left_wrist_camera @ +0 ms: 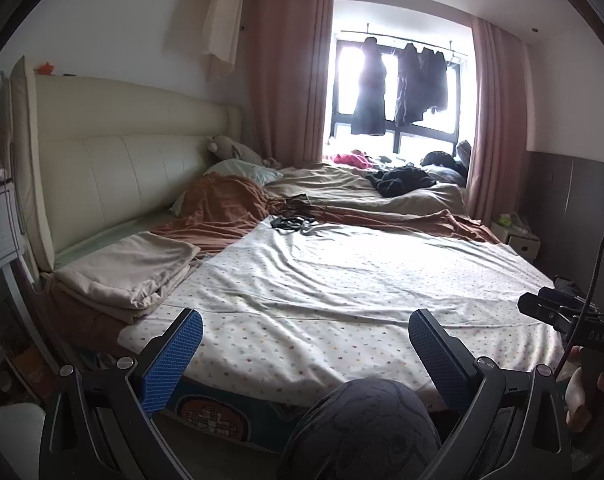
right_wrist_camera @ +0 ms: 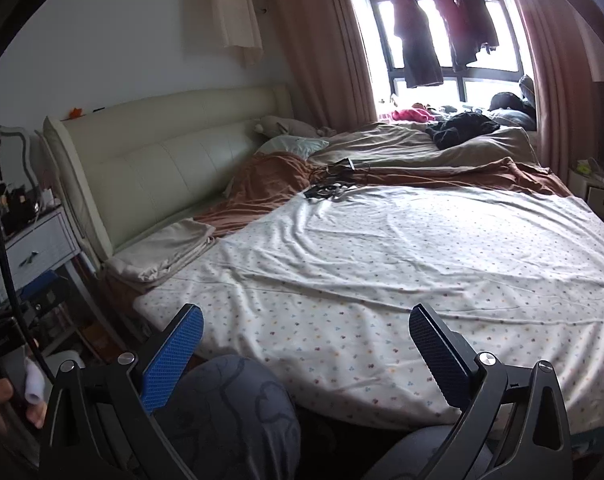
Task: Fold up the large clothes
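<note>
A large white sheet with small coloured dots (left_wrist_camera: 342,280) lies spread flat and wrinkled over the bed; it also fills the right wrist view (right_wrist_camera: 402,264). My left gripper (left_wrist_camera: 306,336) is open and empty, held above the sheet's near edge. My right gripper (right_wrist_camera: 306,336) is open and empty, also above the near edge, further right. The right gripper's body shows at the right edge of the left wrist view (left_wrist_camera: 558,312). A folded beige cloth (left_wrist_camera: 133,268) lies at the sheet's left, by the headboard, and shows in the right wrist view (right_wrist_camera: 165,252) too.
A brown blanket (left_wrist_camera: 229,208) and dark cables (left_wrist_camera: 293,222) lie beyond the sheet. Black clothes (left_wrist_camera: 402,180) sit on a beige duvet by the window. A white nightstand (right_wrist_camera: 33,248) stands left of the bed. My knee in grey trousers (left_wrist_camera: 362,428) is below the grippers.
</note>
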The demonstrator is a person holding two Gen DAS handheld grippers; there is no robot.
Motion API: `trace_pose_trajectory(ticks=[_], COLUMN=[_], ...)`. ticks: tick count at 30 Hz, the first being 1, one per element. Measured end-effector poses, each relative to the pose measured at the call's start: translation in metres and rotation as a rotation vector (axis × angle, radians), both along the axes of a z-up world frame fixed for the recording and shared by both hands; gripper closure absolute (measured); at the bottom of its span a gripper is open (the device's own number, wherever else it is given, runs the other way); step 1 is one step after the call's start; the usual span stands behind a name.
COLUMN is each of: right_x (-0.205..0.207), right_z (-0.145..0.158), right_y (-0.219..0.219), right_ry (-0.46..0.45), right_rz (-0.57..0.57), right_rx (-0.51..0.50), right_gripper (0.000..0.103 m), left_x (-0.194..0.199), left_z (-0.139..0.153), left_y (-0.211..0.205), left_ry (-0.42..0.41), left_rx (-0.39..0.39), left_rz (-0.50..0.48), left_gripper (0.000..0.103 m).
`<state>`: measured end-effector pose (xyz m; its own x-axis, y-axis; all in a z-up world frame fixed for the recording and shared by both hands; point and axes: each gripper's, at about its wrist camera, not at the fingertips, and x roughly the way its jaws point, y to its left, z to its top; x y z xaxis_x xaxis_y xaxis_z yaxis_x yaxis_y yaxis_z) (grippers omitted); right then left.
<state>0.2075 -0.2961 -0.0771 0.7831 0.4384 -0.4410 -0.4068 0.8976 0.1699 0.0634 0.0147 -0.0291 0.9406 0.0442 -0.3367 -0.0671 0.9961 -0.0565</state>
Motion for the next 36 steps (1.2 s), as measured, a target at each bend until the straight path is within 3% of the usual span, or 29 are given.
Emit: trace_pose_trajectory(ticks=[36], right_x=[-0.008], right_z=[0.002], right_y=[0.014], right_ry=[0.012], right_rz=[-0.003], right_rx=[-0.013], right_gripper=[0.000], left_x=[-0.012], left_z=[0.006], left_y=[0.005], left_ry=[0.004], left_rx=[-0.030], left_rz=[0.009], left_gripper=[0.000])
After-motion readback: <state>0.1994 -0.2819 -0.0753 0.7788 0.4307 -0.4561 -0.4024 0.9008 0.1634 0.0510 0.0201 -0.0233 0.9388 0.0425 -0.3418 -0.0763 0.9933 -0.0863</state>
